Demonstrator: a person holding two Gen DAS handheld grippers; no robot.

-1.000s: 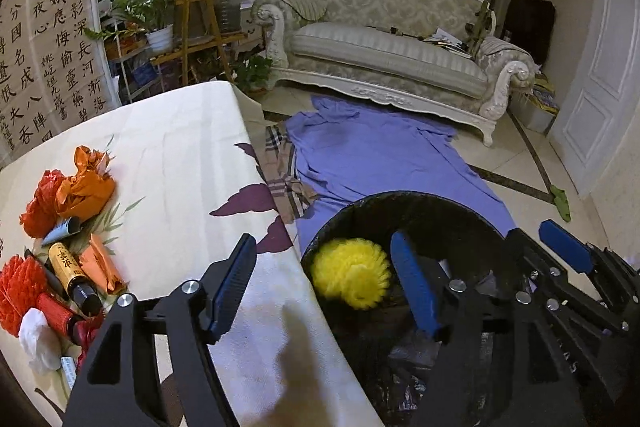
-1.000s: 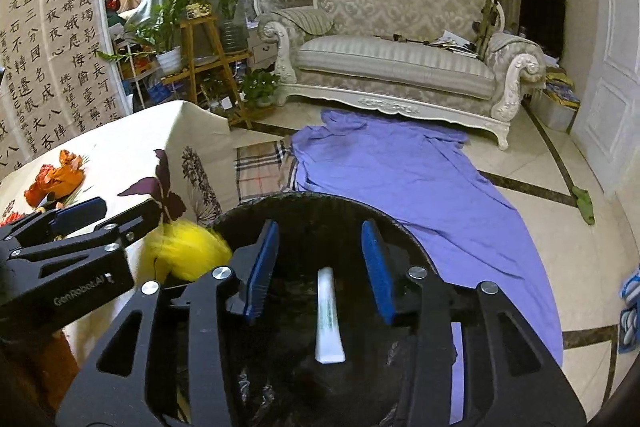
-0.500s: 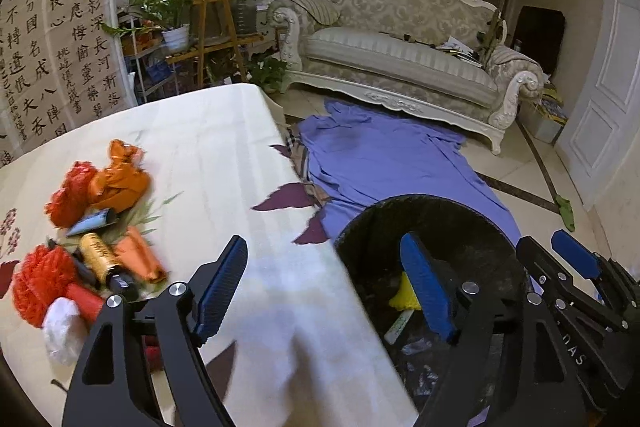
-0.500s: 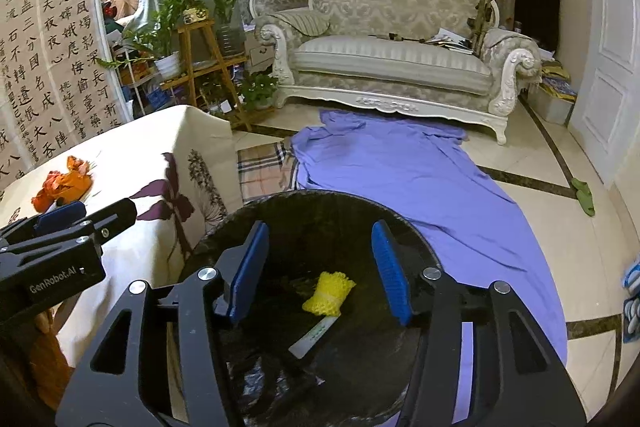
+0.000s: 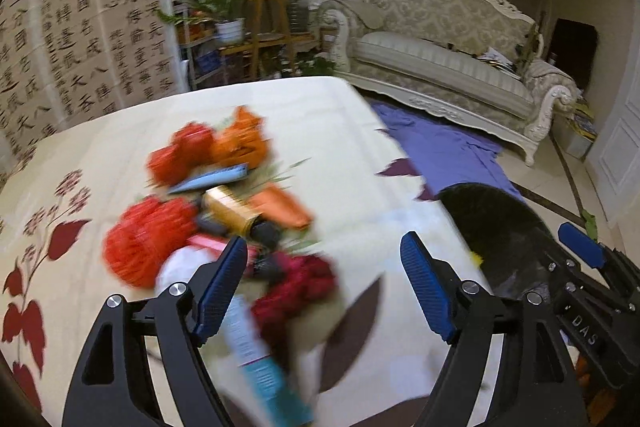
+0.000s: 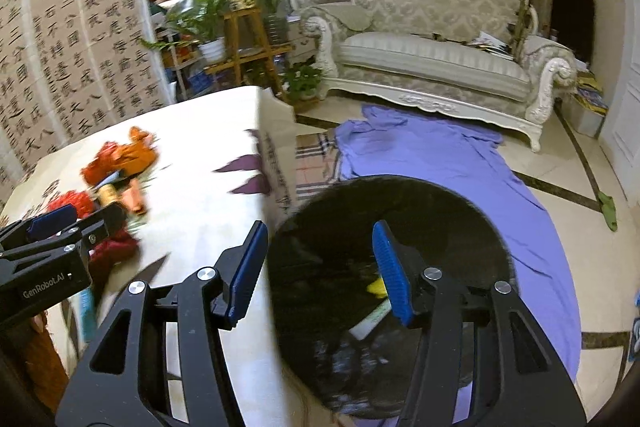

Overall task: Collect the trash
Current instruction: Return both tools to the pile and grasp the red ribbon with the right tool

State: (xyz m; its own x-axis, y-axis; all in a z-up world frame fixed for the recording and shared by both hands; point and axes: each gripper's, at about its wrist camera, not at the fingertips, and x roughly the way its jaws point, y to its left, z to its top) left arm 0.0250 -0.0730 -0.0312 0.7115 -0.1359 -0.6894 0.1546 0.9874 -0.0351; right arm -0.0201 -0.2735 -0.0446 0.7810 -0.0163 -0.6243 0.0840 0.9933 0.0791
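Note:
A blurred pile of trash lies on the cream tablecloth [image 5: 340, 131]: red mesh balls [image 5: 144, 243], orange wrappers [image 5: 240, 143], a gold bottle [image 5: 230, 209], a dark red mesh [image 5: 298, 287] and a white-blue tube [image 5: 260, 367]. My left gripper [image 5: 322, 283] is open and empty over the pile's near side. The black-lined trash bin [image 6: 400, 227] stands beside the table, with a yellow mesh piece [image 6: 378, 286] and a white tube [image 6: 370, 319] inside. My right gripper [image 6: 320, 267] is open and empty over the bin's left rim.
A purple sheet [image 6: 440, 163] covers the floor behind the bin. A cream sofa [image 6: 436, 63] stands at the back, and a plant stand [image 6: 244, 39] near the calligraphy wall [image 5: 80, 27]. The right gripper shows at the right of the left wrist view [image 5: 580, 259].
The yellow mesh ball dropped into the bin. My left gripper swung left from the bin to above the trash pile. My right gripper shifted left to the bin's rim.

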